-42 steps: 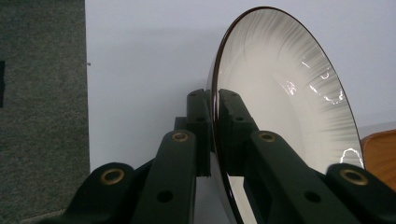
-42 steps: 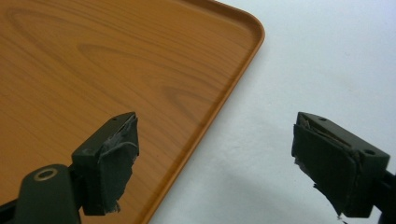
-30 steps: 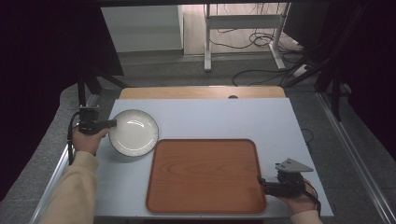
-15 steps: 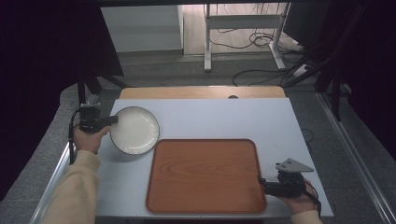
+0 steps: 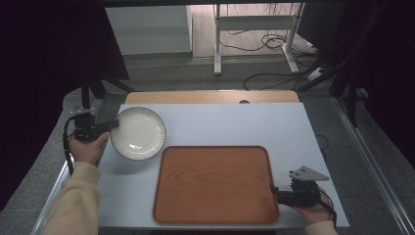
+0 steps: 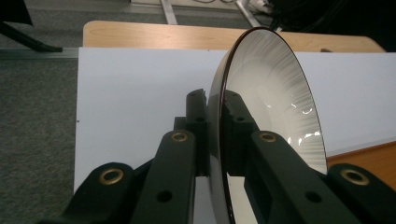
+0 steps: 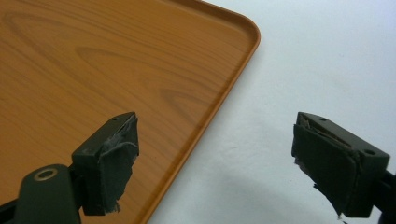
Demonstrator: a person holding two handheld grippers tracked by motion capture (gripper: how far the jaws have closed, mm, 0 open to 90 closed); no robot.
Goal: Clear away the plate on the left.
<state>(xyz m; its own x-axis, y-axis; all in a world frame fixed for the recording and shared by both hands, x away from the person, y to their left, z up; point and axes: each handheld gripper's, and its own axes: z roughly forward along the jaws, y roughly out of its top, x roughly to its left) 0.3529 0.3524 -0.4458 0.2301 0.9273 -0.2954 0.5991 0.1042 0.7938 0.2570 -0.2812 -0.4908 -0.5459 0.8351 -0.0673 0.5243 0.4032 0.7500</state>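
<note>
High view: your left tool (image 5: 111, 126) is clamped on the rim of the white plate (image 5: 138, 133), near the left edge of the tabletop (image 5: 235, 122), beside the tray (image 5: 213, 183). Your right tool (image 5: 275, 195) rests at the tray's front right corner.

Left gripper view: the jaws pinch the plate (image 6: 275, 102) rim, plate tilted on edge. Treat it as rigid, glazed, likely slippery and breakable; keep the hold deep on the rim.

Right gripper view: the jaws of the right tool (image 7: 212, 163) stand wide apart, empty, astride the tray (image 7: 93, 60) edge.

Plate (image 6: 271, 116) lower rim hidden behind tongs (image 6: 215, 140).
</note>
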